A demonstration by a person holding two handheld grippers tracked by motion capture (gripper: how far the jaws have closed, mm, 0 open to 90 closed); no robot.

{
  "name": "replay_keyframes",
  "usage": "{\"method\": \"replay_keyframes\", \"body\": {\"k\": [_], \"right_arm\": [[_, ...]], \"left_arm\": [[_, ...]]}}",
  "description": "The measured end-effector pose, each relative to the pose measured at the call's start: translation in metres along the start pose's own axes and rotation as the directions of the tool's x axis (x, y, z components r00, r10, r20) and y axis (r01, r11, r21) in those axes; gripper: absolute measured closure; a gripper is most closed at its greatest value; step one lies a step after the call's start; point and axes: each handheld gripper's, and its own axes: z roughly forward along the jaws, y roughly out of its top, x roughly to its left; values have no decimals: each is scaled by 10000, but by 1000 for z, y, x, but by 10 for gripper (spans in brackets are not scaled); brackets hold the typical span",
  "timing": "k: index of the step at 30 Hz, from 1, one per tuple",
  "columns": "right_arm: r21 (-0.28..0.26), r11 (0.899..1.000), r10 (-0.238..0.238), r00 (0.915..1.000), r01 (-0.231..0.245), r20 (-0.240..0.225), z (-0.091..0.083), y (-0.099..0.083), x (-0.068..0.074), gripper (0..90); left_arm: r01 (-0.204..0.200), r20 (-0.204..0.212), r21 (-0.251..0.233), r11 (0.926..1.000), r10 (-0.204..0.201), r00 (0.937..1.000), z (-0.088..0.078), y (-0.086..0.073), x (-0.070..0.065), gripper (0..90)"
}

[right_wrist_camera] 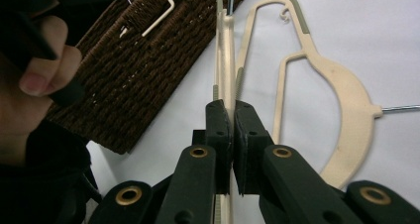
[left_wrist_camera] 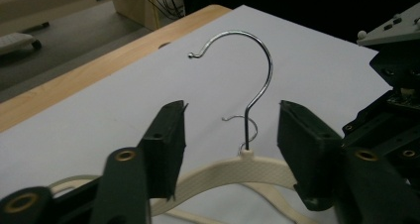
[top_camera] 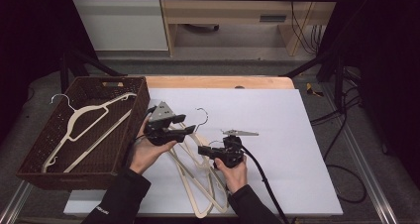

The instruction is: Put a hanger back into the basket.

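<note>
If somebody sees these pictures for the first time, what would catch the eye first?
Probably the cream hangers lying on the white sheet near the table's front edge: the right tool is shut on one, and the left tool is open on either side of its neck. Next, the brown woven basket at the left, holding another hanger.

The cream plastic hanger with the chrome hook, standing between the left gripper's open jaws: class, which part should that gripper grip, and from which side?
Grip the cream plastic hanger at its textured neck, just below the chrome hook. The left gripper already straddles it open, one jaw on each flat face, so closing sideways there looks best. The thin round hook would likely slip. The right gripper is pinching an arm edge-on.
</note>
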Motion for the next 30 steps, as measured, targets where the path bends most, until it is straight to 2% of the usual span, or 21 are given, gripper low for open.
{"method": "replay_keyframes", "body": {"k": [1,2,5,6,9,10,13,14,15,16,17,18,20,21,22,23,24,25,26,29,30], "right_arm": [[-28,10000,-96,9999,96,56,-3,1,1,871],[-28,10000,-96,9999,96,56,-3,1,1,871],[-41,9999,-162,9999,162,-13,-10,4,1,872],[-80,9995,-310,9995,309,-96,-17,7,0,872],[-103,9984,-564,9983,563,-148,-25,11,-2,872],[-90,9948,-1016,9946,1014,-201,-33,15,-3,872],[-20,9905,-1377,9901,1377,-282,-42,18,-4,872],[20,9843,-1763,9836,1765,-374,-48,20,-4,872],[67,9824,-1862,9815,1867,-449,-51,21,-4,872],[185,9739,-2252,9728,2264,-536,-58,22,-3,872],[185,9739,-2252,9728,2264,-536,-58,22,-3,872],[302,9645,-2595,9629,2622,-744,-64,23,-1,872],[471,9567,-2819,9549,2871,-934,-69,24,1,872],[471,9567,-2819,9549,2871,-934,-69,24,1,872],[559,9487,-3034,9457,3112,-1169,-73,24,4,872],[559,9487,-3034,9457,3112,-1169,-73,24,4,872],[645,9405,-3231,9368,3336,-1345,-76,23,6,873],[645,9405,-3231,9368,3336,-1345,-76,23,6,873],[760,9303,-3452,9266,3588,-1489,-79,23,7,873],[946,9206,-3618,9188,3788,-1580,-81,21,9,873],[1019,9151,-3700,9128,3903,-1729,-81,20,9,873]], "left_arm": [[163,66,-156,9997,-162,9998,-9,0,3,326],[163,66,-156,9997,-162,9998,-9,0,3,300],[-27,-51,-231,9997,26,10000,-22,-2,3,247],[-79,-46,-181,9998,78,10000,-25,-2,3,189],[-205,-79,100,9997,206,9998,-33,-6,3,148],[-268,-123,189,9995,271,9996,-36,-8,3,140],[-247,20,291,9993,246,9997,-39,-10,3,124],[-252,66,292,9993,251,9997,-39,-11,3,113],[-279,80,283,9992,277,9996,-40,-12,2,113],[-319,138,320,9990,315,9994,-41,-13,2,114],[-386,222,362,9986,378,9990,-41,-14,1,114],[-545,345,545,9970,526,9980,-40,-16,-2,115],[-820,557,678,9943,783,9954,-37,-17,-7,122],[-820,557,678,9943,783,9954,-37,-17,-7,129],[-1043,794,815,9912,979,9920,-34,-18,-12,135],[-1043,794,815,9912,979,9920,-34,-18,-12,141],[-1261,878,988,9871,1176,9892,-29,-19,-16,149],[-1261,878,988,9871,1176,9892,-29,-19,-16,160],[-1517,953,1112,9821,1414,9853,-24,-19,-21,176],[-1864,1299,1320,9736,1694,9769,-17,-19,-27,288],[-1864,1299,1320,9736,1694,9769,-17,-19,-27,314]]}}
